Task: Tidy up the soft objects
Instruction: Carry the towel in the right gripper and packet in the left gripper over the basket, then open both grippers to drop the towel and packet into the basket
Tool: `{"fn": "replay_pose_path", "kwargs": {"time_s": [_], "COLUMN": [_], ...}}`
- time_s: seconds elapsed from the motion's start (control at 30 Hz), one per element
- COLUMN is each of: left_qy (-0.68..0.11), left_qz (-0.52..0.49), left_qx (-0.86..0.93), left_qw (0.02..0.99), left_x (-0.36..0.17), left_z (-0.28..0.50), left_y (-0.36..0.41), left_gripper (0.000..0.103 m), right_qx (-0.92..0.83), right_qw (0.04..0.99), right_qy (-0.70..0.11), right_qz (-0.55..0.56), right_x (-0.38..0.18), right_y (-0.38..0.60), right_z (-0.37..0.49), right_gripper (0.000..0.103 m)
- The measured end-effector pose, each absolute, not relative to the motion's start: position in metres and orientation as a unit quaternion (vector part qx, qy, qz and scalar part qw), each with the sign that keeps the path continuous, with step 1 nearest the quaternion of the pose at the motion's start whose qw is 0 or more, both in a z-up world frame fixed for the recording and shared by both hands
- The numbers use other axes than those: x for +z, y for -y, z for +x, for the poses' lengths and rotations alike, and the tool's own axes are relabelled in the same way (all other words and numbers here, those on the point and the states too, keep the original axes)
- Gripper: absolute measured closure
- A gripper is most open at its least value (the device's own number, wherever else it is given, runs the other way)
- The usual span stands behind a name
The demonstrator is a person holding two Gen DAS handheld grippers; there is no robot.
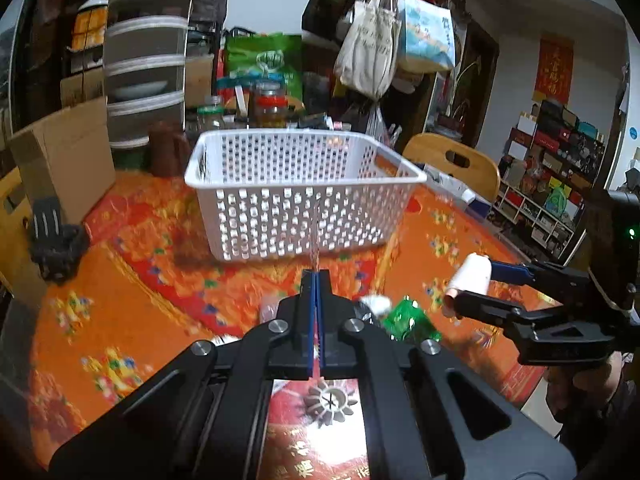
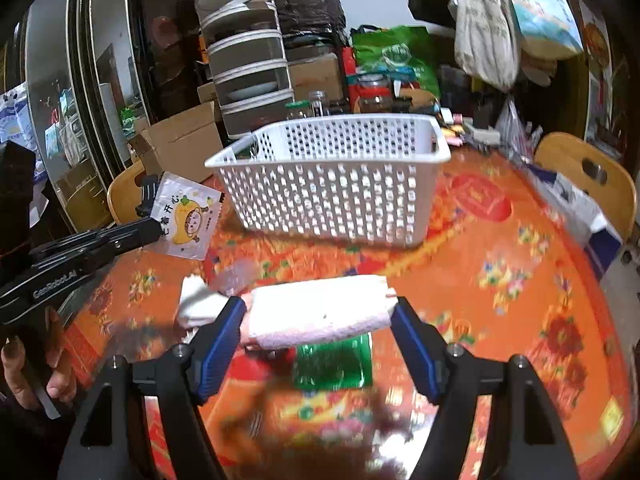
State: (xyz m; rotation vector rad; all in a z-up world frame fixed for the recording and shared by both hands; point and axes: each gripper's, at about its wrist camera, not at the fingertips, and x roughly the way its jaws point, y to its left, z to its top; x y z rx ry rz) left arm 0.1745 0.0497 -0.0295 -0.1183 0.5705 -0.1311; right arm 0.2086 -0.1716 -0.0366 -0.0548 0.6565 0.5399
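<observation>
L gripper [image 1: 316, 280] pinched on sachet [image 2: 186, 216] edge | R gripper [image 2: 318, 312] spans towel roll [image 2: 316, 320] endwise | I keep basket [image 2: 344, 152] at 12, open for drops

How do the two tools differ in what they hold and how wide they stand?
The left tool is shut flat on a thin packet, pinching one edge. The right tool stands wide, clamped end to end on a thick rolled towel. The packet is flat and printed with a cartoon; the towel is plain, pale and rolled. Both are held above the orange tablecloth, short of the white basket.
</observation>
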Motion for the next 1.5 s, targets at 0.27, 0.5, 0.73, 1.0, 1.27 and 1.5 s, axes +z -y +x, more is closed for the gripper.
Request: {"fn": "replay_pose_path", "kwargs": {"time_s": [0.27,0.5,0.73,1.0,1.27,1.5], "left_qy": [-0.245,-0.242,-0.304,-0.43,-0.505,-0.525], "left_qz": [-0.054,-0.054,-0.072,-0.079,-0.069,-0.071], "left_qx": [-0.063,-0.059,-0.046,-0.023,0.001,0.012], "left_qw": [0.966,0.967,0.949,0.899,0.861,0.848], "left_x": [0.028,0.089,0.104,0.033,-0.025,-0.047], "left_z": [0.188,0.238,0.331,0.439,0.488,0.504], "left_y": [-0.062,-0.07,-0.08,-0.081,-0.085,-0.086], "left_gripper": [0.103,0.103,0.103,0.102,0.102,0.102], "right_qx": [0.263,0.253,0.225,0.196,0.179,0.181], "right_qw": [0.919,0.916,0.906,0.867,0.833,0.817], "right_qy": [-0.288,-0.304,-0.355,-0.452,-0.512,-0.533], "right_qz": [-0.062,-0.068,-0.059,-0.066,-0.107,-0.126], "right_x": [0.026,0.071,0.074,0.012,-0.032,-0.047], "right_y": [0.154,0.132,0.115,0.096,0.073,0.062], "right_z": [0.239,0.31,0.394,0.472,0.504,0.51], "right_gripper": [0.029,0.029,0.029,0.029,0.029,0.029]}}
